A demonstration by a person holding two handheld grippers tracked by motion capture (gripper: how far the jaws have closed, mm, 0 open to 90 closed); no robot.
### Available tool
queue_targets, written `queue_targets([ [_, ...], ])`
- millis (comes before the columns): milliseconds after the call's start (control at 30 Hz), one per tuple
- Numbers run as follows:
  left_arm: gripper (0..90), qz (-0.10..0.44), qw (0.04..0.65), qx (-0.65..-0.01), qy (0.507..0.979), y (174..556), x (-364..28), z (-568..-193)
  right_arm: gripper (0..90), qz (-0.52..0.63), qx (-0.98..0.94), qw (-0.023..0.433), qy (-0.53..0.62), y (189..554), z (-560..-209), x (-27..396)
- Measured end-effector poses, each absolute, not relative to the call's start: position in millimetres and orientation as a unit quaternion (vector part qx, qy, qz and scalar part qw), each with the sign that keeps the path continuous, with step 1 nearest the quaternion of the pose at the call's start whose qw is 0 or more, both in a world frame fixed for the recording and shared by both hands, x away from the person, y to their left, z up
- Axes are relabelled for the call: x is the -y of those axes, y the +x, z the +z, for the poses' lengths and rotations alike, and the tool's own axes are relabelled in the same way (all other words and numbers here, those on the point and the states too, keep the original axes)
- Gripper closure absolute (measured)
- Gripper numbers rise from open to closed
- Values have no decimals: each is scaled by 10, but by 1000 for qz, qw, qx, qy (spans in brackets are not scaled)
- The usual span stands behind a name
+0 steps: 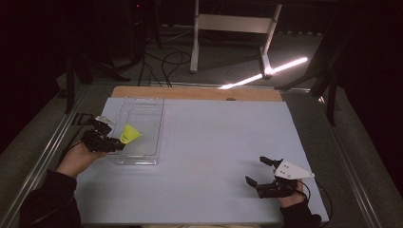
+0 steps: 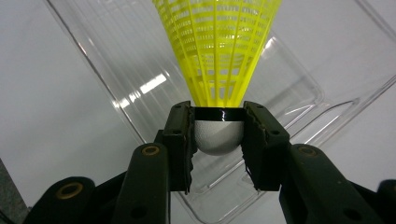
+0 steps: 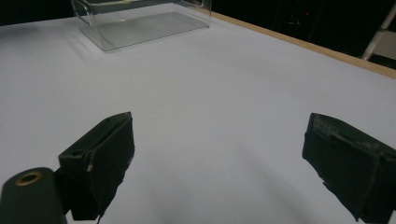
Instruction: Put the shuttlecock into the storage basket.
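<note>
Overhead, the left gripper (image 1: 115, 142), jaws clamped on a yellow plastic shuttlecock's (image 1: 129, 134) white cork, holds it over the clear plastic tray (image 1: 153, 124), seemingly to drop it in, while the right gripper (image 1: 261, 172) rests open on the worktop (image 1: 214, 142).

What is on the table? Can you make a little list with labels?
held thing: yellow shuttlecock, white rounded tip clamped in the left gripper
where it is: over the clear box
box: clear plastic, on the left part of the table, nothing lying in it
right gripper: jaws wide apart, holding nothing, near the table's front right
table: pale sheet on a wooden board
</note>
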State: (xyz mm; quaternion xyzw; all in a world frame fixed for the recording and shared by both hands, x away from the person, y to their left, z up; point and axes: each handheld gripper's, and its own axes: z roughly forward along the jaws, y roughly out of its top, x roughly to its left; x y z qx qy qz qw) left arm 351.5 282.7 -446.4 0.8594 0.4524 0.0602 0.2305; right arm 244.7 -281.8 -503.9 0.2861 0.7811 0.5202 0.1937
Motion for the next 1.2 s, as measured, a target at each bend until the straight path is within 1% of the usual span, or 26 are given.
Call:
queue_targets([
  [167,652,44,212,-465,859,3556,-2824,-4495,94,519,-781,193,286,2449,-5040,2818],
  [300,652,43,187,-457,869,3582,-2762,-4519,94,520,-781,193,286,2449,-5041,2819],
  [433,650,49,186,-459,867,3595,-2711,-4506,94,520,-781,193,286,2448,-5040,2821],
  [500,643,47,200,-456,866,3594,-2705,-4468,94,521,-781,193,286,2449,-5039,2823],
  [533,623,52,203,-458,864,3594,-2701,-4445,94,521,-781,193,286,2448,-5038,2823],
  [700,428,72,206,-462,860,3589,-2683,-4346,94,521,-781,193,286,2447,-5038,2822],
  [867,256,78,217,-462,856,3576,-2671,-4302,94,521,-781,192,286,2446,-5037,2821],
  [900,256,79,218,-463,855,3574,-2668,-4292,94,521,-781,192,286,2447,-5037,2820],
  [967,192,79,219,-462,856,3571,-2656,-4290,94,521,-781,192,285,2447,-5038,2819],
  [1033,173,79,224,-460,856,3567,-2641,-4292,94,521,-782,192,285,2447,-5038,2818],
  [1067,144,75,227,-462,854,3566,-2638,-4288,94,521,-781,192,285,2446,-5037,2819],
  [1133,129,66,234,-456,856,3563,-2627,-4279,94,521,-781,193,286,2447,-5037,2820],
  [1167,60,53,240,-453,857,3565,-2630,-4273,94,521,-781,192,286,2447,-5038,2821],
  [1200,11,54,245,-453,855,3565,-2631,-4263,94,521,-781,193,286,2447,-5038,2821],
])
